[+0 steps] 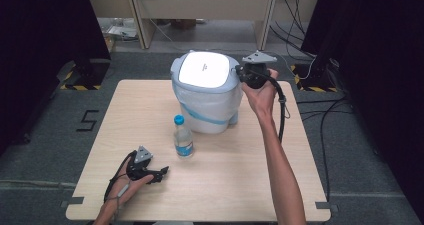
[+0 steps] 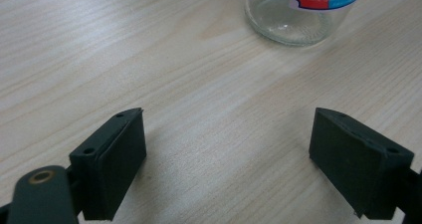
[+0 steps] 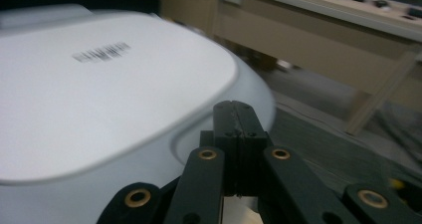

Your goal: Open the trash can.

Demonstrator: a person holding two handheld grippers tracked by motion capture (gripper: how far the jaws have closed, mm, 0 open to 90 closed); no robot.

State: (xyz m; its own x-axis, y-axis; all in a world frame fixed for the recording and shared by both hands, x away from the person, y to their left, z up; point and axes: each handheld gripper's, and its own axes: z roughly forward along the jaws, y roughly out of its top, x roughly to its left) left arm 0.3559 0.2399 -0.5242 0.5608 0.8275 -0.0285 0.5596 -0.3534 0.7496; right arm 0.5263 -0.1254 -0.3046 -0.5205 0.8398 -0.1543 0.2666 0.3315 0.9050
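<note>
Right gripper (image 1: 239, 74) (jaws together) at bin lid (image 1: 205, 68), wood table (image 1: 240, 175).

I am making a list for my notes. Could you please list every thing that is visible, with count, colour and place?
bin: one, white lid, grey-blue body, white liner bag, far middle of the table.
bottle: one, clear, blue cap, blue-red label, upright in front of the bin.
table: one, light wood, centre of the grey floor.
desk: one, beige, behind the table.
cables: several, black, on the floor at the far right.
curtains: two, black, left and right sides.
left tongs: one, black, open, low over the table near the bottle.
right tongs: one, black, shut, at the right edge of the bin lid.
forearms: two, coming from the near edge.
</note>
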